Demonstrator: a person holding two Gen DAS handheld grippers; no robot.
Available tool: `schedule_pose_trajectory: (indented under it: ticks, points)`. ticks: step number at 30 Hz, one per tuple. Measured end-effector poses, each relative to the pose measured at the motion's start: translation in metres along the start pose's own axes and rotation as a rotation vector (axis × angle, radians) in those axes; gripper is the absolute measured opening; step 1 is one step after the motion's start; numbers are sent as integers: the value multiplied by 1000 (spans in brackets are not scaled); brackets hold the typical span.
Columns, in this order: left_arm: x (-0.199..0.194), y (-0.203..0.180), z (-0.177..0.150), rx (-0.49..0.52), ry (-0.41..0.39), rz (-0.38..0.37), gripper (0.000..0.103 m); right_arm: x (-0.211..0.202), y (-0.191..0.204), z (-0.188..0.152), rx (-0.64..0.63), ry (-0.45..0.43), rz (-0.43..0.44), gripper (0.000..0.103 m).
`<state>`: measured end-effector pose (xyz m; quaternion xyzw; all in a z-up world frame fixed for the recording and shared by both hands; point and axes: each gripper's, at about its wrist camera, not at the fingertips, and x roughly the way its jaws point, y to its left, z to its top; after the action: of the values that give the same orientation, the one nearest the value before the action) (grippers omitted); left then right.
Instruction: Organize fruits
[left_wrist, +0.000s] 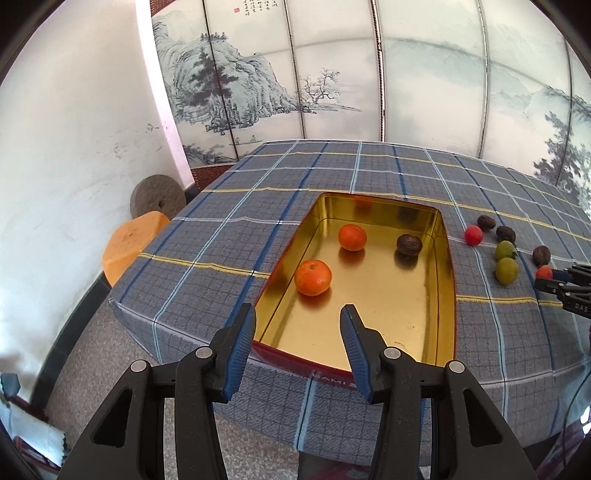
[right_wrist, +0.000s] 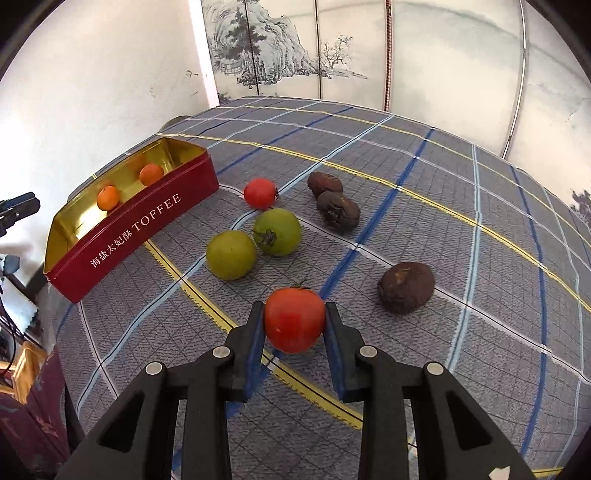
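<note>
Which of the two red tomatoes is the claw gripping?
The near red tomato, clamped between the right claw fingers. The other red tomato sits free on the cloth beside the toffee tin.

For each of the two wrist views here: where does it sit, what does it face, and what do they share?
Left wrist: rides the open left gripper at the table's near edge, facing the gold-lined tin; the right gripper shows far right.
Right wrist: rides the right gripper, shut on a red tomato, facing the loose fruit.
Shared: tin, both oranges, green tomatoes, plaid cloth, painted screen.
</note>
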<state>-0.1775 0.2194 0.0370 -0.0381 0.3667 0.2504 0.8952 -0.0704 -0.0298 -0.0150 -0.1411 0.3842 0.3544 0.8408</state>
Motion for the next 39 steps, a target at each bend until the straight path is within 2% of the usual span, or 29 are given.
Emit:
schedule_pose_trajectory:
  ticks: [5, 7, 8, 9, 11, 14, 16, 17, 19, 20, 22, 23, 25, 27, 30, 33, 35, 39]
  points:
    - [2, -5, 0, 9, 10, -12, 49, 7, -3, 3, -1, -4, -9, 30]
    - [3, -7, 0, 14, 14, -14, 49, -6, -12, 4, 40, -73, 6, 43]
    - [3, -7, -1, 14, 15, -15, 49, -13, -17, 5, 57, -105, -6, 59]
    - [3, -7, -1, 13, 17, -17, 49, -21, -22, 5, 69, -135, -19, 63]
    - [5, -8, 0, 11, 21, -23, 49, -29, -33, 6, 84, -158, -64, 62]
    - [7, -13, 0, 16, 29, -31, 49, -17, -51, 8, 104, -82, -163, 62]
    - [7, -18, 0, 26, 32, -35, 49, -3, -60, 8, 123, -45, -151, 59]
    - [7, -20, -1, 31, 32, -37, 49, 5, -63, 8, 127, -31, -141, 55]
    - [6, -24, -1, 39, 33, -41, 49, 22, -63, 8, 115, 14, -125, 35]
    - [6, -25, -1, 41, 31, -40, 49, 24, -61, 10, 100, 10, -133, 30]
    - [2, -22, 0, 40, 18, -31, 49, 18, -57, 16, 86, -2, -134, 29]
    - [1, -20, 1, 36, 12, -28, 49, 13, -51, 21, 71, -16, -139, 29]
    - [-1, -13, 2, 17, 1, -23, 49, -2, -31, 34, 46, -50, -97, 29]
    - [-3, -5, 2, -7, -2, -18, 49, -16, -1, 53, -3, -98, -15, 29]
    - [-4, 6, 1, -30, -6, -2, 49, -23, 59, 82, -108, -125, 124, 29]
    - [-6, 15, -2, -46, -1, 14, 49, -5, 115, 102, -181, -98, 253, 29]
    - [-7, 20, -4, -51, 1, 19, 49, 15, 150, 107, -241, -65, 283, 29]
    - [-9, 27, -8, -46, 2, 40, 51, 46, 191, 111, -292, 5, 331, 29]
